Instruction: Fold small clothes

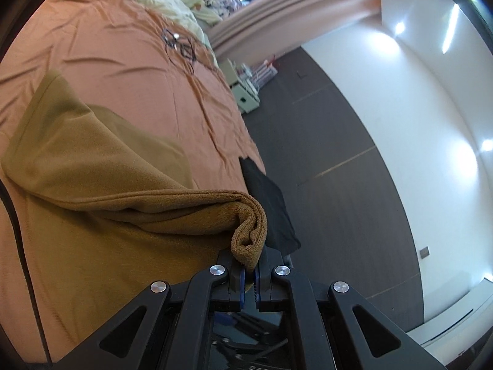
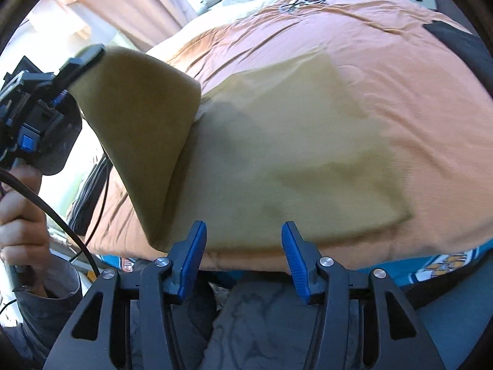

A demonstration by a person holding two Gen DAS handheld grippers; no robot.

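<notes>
Folding the cloth (image 2: 277, 154) on the bed (image 2: 385, 71). Left gripper (image 1: 250, 273) clenched on a bunched corner, lifted off the bed. Right gripper (image 2: 243, 259) released, jaws apart, nothing between them, just off the near edge of the cloth. Best now: carry the held corner slowly across, keep it pulled flat, line up the edges, then let go. Rest of the cloth lying flat on the bed, ahead of the right gripper.
</notes>
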